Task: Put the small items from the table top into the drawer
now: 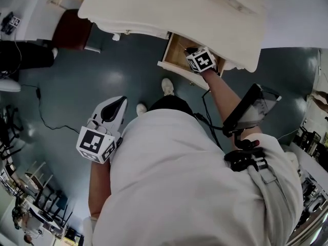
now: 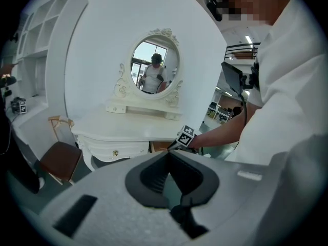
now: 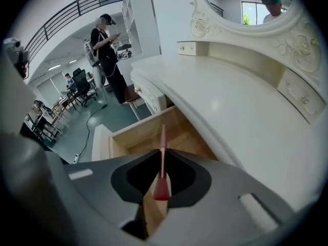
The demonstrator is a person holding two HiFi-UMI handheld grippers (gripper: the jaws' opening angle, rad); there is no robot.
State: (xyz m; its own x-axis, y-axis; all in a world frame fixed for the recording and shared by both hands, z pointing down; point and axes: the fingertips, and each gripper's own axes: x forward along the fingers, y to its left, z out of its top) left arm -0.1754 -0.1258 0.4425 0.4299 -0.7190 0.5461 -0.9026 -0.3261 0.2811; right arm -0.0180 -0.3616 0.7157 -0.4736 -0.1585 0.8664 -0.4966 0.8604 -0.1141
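Drawer stands pulled out under the white counter in the head view. My right tool reaches over its wooden inside. My left tool hangs well apart from it, low at my side above the dark floor. In the left gripper view the left tool's jaws meet at their tips with nothing between them, pointing toward the counter and its oval mirror. In the right gripper view my right tool is clenched on a slim pink stick. The stick juts past the jaw tips over the open drawer, beside the counter's edge.
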